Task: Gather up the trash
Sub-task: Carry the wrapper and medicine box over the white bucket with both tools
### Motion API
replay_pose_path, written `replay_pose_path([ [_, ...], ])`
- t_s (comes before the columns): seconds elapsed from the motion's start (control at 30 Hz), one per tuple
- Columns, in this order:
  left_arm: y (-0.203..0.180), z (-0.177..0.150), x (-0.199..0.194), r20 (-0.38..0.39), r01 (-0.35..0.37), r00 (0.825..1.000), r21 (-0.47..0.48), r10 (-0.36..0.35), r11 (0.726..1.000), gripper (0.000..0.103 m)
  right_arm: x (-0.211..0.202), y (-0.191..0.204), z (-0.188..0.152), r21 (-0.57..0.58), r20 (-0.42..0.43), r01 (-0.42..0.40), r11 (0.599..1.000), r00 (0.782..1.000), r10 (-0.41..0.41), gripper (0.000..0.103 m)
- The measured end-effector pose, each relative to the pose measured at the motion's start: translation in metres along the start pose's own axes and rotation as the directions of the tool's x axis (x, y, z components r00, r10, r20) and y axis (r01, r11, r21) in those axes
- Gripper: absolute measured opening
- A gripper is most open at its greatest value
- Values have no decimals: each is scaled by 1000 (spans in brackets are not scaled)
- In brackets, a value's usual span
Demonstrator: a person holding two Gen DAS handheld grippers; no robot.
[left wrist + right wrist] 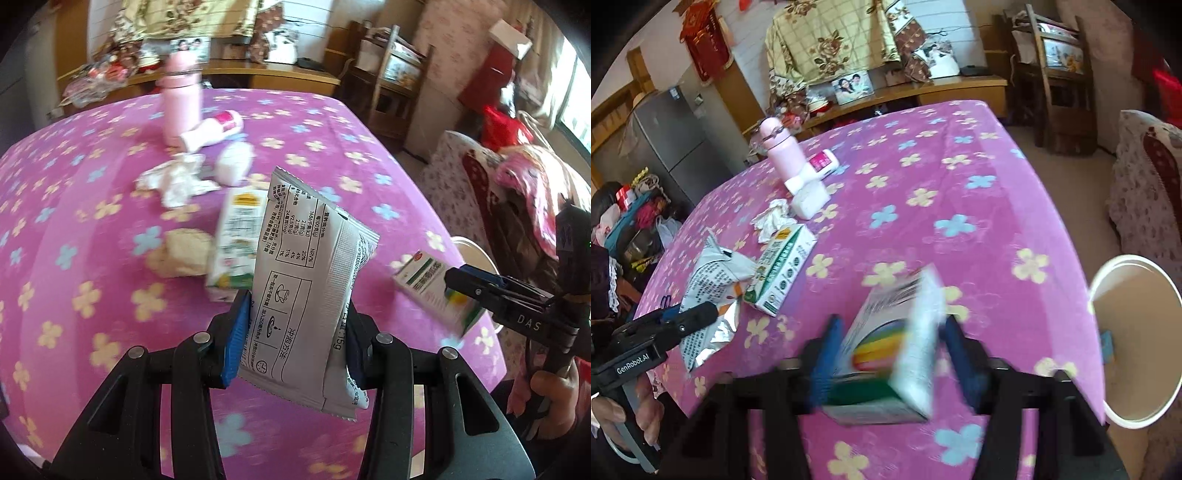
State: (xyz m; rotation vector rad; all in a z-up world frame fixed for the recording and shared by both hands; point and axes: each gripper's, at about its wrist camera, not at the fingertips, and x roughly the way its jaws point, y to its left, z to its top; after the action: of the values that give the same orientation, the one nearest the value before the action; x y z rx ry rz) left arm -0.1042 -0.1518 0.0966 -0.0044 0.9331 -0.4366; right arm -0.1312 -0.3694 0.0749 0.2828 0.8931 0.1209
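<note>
1. Lower centre of the left wrist view: the left gripper (pixel 295 332) clenches a grey printed sachet (pixel 306 280), standing upright between its blue pads above the table.
2. Lower centre of the right wrist view: the right gripper (pixel 886 354) has a small white-and-green box (pixel 890 354) between its fingers. The box is blurred, so a firm clench cannot be told.
3. At right, just past the table's edge, a white bin (pixel 1134 339) stands open below; a small blue scrap shows by its inner wall.
4. The pink flowered tablecloth (pixel 960 192) is bare across its right half.
5. Mid-left lies a green milk carton (pixel 783 269), then crumpled tissue (pixel 772 218).
6. Farthest, a pink bottle (pixel 783 151) stands near the back edge.
</note>
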Motion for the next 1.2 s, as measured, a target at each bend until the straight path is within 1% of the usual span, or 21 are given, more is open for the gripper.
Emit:
replay_pose_path([
  [0.07,-15,2,6,-4,11,1000,24,-11,1000,43,-5,-11,-2,12,4,17,1000,1000,-17,47],
  [0.1,-23,3,11,-7,11,1000,39,-11,999,43,-5,-18,-3,16,-2,41,999,999,-41,47],
  [0.13,-29,3,14,-10,10,1000,49,-10,999,43,-4,-24,-4,23,-15,47,999,999,-46,47],
  [0.17,-34,3,17,-15,13,1000,55,-12,998,43,-1,-34,-7,49,-32,36,998,999,-34,47],
  [0.27,-42,2,25,-32,24,999,64,-22,998,43,1,-51,-13,108,-49,15,994,999,-10,47],
  [0.3,-45,2,26,-36,24,999,67,-22,997,43,0,-54,-14,121,-46,18,992,999,-13,48],
  [0.43,-46,4,30,-42,25,999,76,-22,997,43,-10,-69,-18,179,-48,3,984,999,5,60],
  [0.5,-47,3,32,-43,25,999,73,-22,997,43,-15,-71,-20,177,-54,10,984,999,0,60],
  [0.57,-45,3,32,-44,23,999,70,-20,997,43,-15,-70,-22,168,-69,4,986,998,8,60],
  [0.6,-43,3,33,-43,19,999,68,-16,997,43,-14,-68,-22,162,-74,-4,987,997,16,63],
  [0.63,-42,2,33,-43,16,999,66,-13,998,43,-12,-64,-24,146,-80,-17,989,996,29,70],
  [0.7,-38,3,31,-42,8,999,60,-6,998,43,-5,-53,-25,111,-96,-17,994,995,27,78],
  [0.83,-33,4,27,-39,0,999,51,2,999,43,19,-30,-31,49,-150,-27,998,988,34,78],
  [0.87,-33,4,26,-38,0,999,51,2,999,43,26,-25,-33,37,-171,-26,999,985,32,80],
  [0.9,-34,4,25,-35,-2,999,54,4,999,43,31,-19,-34,8,-173,-12,1000,985,13,77],
  [0.93,-36,4,25,-35,-1,999,55,3,998,43,30,-12,-35,-40,-148,22,999,989,-27,59],
  [0.97,-37,5,26,-37,3,999,57,-1,998,43,31,-9,-35,-68,-143,48,996,988,-58,56],
  [1.0,-39,5,26,-39,9,999,60,-7,998,43,31,-10,-35,-64,-143,54,996,988,-63,55],
  [1.07,-47,6,28,-41,19,999,71,-16,997,43,23,-18,-34,-38,-121,32,999,992,-36,55],
  [1.13,-56,7,32,-46,32,999,81,-28,996,43,10,-27,-33,-45,-83,63,997,994,-67,55],
  [1.2,-69,9,35,-50,48,998,96,-44,994,43,-1,-39,-29,-27,-59,75,997,995,-77,55],
])
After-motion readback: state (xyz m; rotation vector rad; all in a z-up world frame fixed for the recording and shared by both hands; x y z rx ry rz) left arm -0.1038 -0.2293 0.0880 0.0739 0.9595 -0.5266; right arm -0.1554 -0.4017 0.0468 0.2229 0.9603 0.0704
